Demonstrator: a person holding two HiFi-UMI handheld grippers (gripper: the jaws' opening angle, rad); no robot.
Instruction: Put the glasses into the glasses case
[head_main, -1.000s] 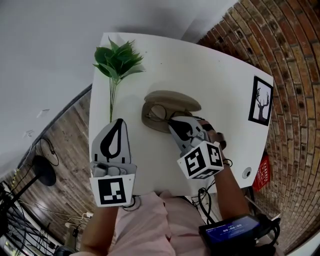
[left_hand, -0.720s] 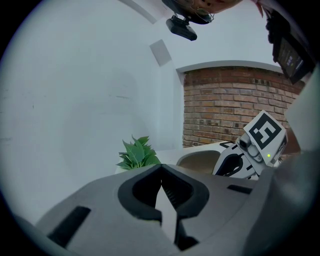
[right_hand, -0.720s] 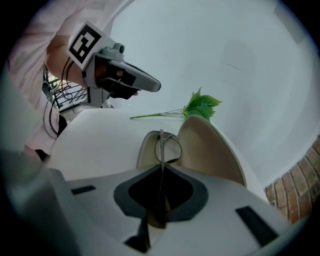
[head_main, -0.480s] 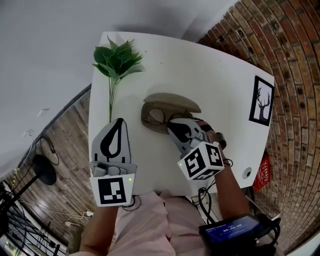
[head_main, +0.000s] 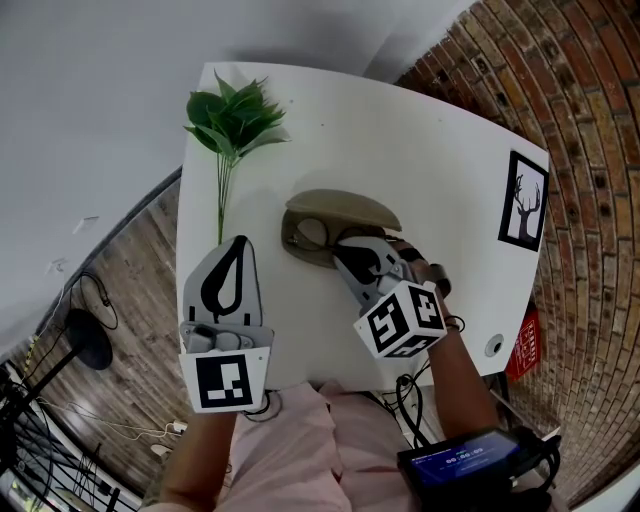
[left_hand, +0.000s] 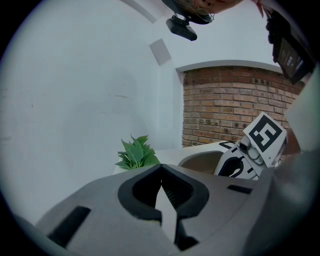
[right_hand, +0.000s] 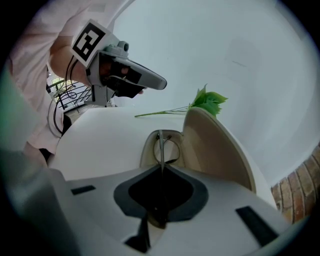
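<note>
While my right claw (head_main: 345, 243) reaches into the open case (head_main: 345, 207) at the middle of the table (head_main: 420, 140), its jaws are pressed together on a thin part of the glasses (head_main: 315, 232). From that claw's own camera the thin part runs straight up from the jaw tips towards 12 o'clock. There a lens sits inside the case's lower shell. The lid stands raised on the 2 o'clock side of it. The glasses lie within the shell, towards its 9 o'clock end as I look down from above.

My left claw (head_main: 238, 243) hangs at about 7 o'clock from the case, apart from it. Its jaw tips meet with nothing between them.

A green sprig (head_main: 232, 118) lies on the table at 10 o'clock from the case, its stem running down towards my left claw. A print (head_main: 521, 200) of a black stag lies near the table's edge at 3 o'clock.
</note>
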